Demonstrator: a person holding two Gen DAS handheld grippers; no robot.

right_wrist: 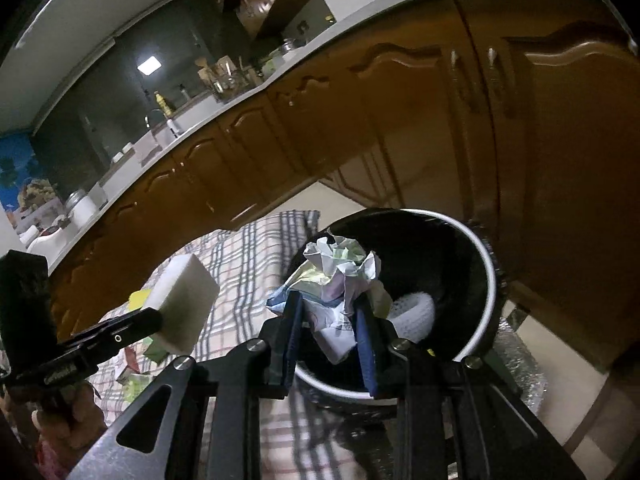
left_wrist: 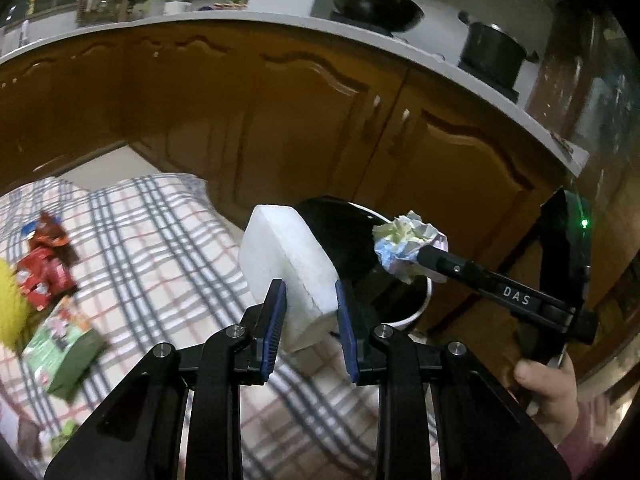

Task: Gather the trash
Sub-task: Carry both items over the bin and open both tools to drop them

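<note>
My left gripper (left_wrist: 311, 294) is shut on a white foam block (left_wrist: 286, 264) and holds it above the checked cloth, beside the bin. The block also shows in the right wrist view (right_wrist: 182, 306). My right gripper (right_wrist: 330, 312) is shut on a crumpled paper ball (right_wrist: 340, 276) and holds it over the mouth of the black bin with a white rim (right_wrist: 490, 280). The paper ball (left_wrist: 408, 244) and bin (left_wrist: 340, 236) also show in the left wrist view. A white netted item (right_wrist: 414, 312) lies inside the bin.
A checked cloth (left_wrist: 160, 248) covers the floor. On its left lie a red packet (left_wrist: 44, 276), a green carton (left_wrist: 64, 348) and a yellow item (left_wrist: 10, 312). Brown cabinet doors (left_wrist: 280, 128) stand close behind the bin, under a counter with a wok (left_wrist: 376, 6) and pot (left_wrist: 492, 50).
</note>
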